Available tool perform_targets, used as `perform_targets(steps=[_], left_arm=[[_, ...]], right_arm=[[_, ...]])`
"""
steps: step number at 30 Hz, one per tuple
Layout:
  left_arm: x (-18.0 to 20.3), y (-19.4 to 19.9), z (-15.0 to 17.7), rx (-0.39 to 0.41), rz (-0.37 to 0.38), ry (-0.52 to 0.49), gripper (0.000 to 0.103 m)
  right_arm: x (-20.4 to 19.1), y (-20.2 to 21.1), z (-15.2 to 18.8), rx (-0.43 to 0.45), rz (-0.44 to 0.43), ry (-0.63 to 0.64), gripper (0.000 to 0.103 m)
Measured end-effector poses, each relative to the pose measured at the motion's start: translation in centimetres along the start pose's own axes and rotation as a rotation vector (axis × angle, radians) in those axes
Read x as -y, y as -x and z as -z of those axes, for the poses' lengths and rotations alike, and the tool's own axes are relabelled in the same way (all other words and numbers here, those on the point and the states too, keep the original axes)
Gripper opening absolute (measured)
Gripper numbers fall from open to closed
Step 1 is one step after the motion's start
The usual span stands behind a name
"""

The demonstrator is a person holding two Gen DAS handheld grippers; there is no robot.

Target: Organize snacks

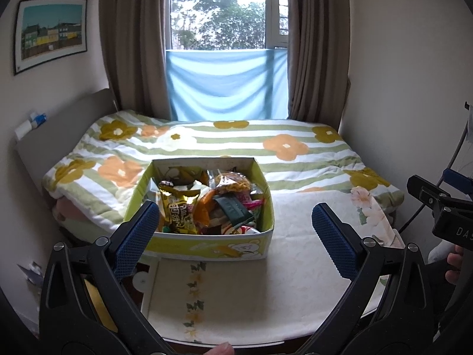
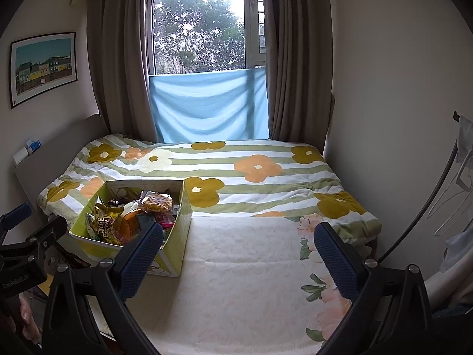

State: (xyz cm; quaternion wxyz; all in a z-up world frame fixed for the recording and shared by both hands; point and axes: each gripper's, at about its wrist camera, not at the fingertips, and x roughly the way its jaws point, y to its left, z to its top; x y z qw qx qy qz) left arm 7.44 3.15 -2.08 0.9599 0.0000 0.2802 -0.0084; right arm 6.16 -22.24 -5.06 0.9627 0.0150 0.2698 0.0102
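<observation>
The bed [image 1: 295, 207] carries the green snack box [image 1: 207, 244] near its front edge, heaped with packets. Your left gripper [image 1: 235, 238] and right gripper [image 2: 238, 254] both hang wide and empty, so bring the left straight down on the yellow packet [image 1: 177, 213], pinching its upright top edge

Striped flower quilt [image 2: 236, 177] spread over the bed's far half, cream floral sheet [image 2: 245, 272] bare in front. Brown curtains [image 1: 313, 44] frame the window [image 1: 218, 9], a blue cloth [image 1: 224, 82] hung across its lower part. Framed picture [image 1: 50, 32] on the left wall, above the headboard [image 1: 59, 130].
</observation>
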Motion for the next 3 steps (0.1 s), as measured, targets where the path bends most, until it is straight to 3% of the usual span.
perform_targets(steps=[3], left_arm=[[-0.51,-0.46,0.19,-0.002,0.018,0.024,0.102]], right_arm=[[0.01,-0.34,-0.05,-0.006,0.0,0.002,0.102]])
